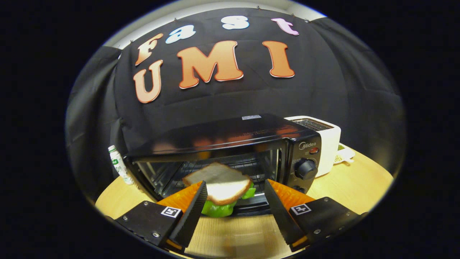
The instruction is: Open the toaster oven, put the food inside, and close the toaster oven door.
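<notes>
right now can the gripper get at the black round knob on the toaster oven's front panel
Probably yes. The gripper is open, with the white-bread and green-lettuce sandwich loose between its fingers, touching the left one only. The black round knob sits uncovered just beyond the right finger, nothing blocking it.

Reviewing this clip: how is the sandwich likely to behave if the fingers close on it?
The sandwich, stacked bread over green filling, probably shifts or splays under squeeze. It looks light and soft, so likely dents. The gripper is open, and the sandwich sits nearer one finger, so it may twist.
</notes>
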Demonstrator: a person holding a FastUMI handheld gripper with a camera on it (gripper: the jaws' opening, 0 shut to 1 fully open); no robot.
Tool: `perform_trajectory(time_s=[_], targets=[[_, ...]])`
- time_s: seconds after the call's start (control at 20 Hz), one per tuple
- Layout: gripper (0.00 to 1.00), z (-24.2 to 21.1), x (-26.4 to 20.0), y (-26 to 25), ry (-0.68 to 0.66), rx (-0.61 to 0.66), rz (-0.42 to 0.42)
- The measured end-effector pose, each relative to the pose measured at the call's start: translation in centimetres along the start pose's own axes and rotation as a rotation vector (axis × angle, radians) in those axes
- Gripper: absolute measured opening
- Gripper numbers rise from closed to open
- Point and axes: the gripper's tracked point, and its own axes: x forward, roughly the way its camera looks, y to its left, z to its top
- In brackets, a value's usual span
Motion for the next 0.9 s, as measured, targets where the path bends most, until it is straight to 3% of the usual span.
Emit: perform_trajectory(time_s=[0.6, 0.9], targets=[[0.98, -8.6, -9.7, 0.0, 0.285, -0.062, 0.217], [0.98, -12.7, -12.0, -1.7, 0.393, -0.066, 0.220]])
